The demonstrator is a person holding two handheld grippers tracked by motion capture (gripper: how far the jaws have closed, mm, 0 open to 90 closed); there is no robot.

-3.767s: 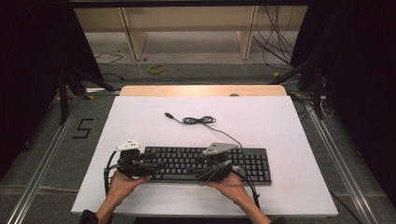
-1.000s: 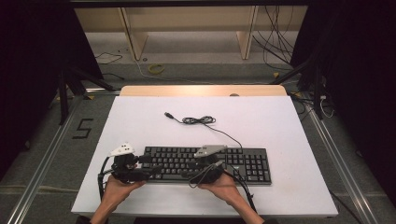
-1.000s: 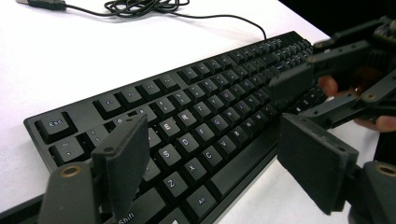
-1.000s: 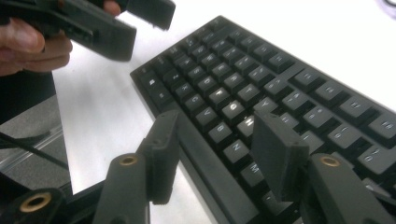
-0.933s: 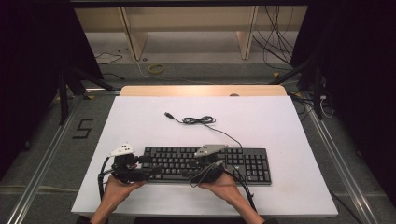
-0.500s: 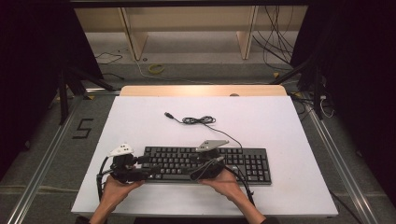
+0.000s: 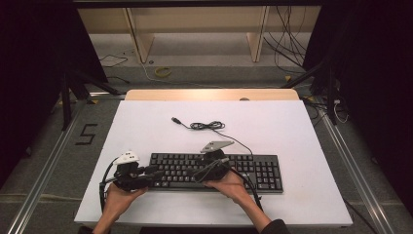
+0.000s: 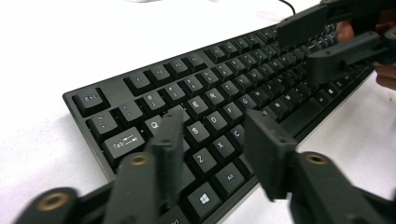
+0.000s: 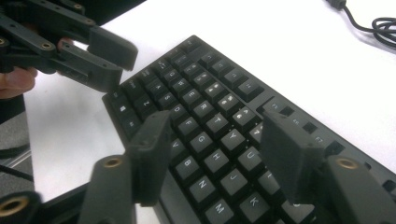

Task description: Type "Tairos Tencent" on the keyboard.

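Overhead light falls evenly on the white worktop (image 7: pixel 292 146), which reads bright against dark surroundings. Shadows are short and soft. Both close views blur the near jaws; keyboard (image 8: pixel 219 93) legends stay legible.

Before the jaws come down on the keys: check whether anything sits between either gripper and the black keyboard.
Nothing visible does. The left gripper and right gripper hover with open jaws directly over the black keyboard; the left jaws have just been closing, with nothing gripped.

left gripper (image 7: pixel 155 173): fingers parted, just closing, nothing gripped | right gripper (image 7: pixel 200 174): fingers parted, nothing gripped
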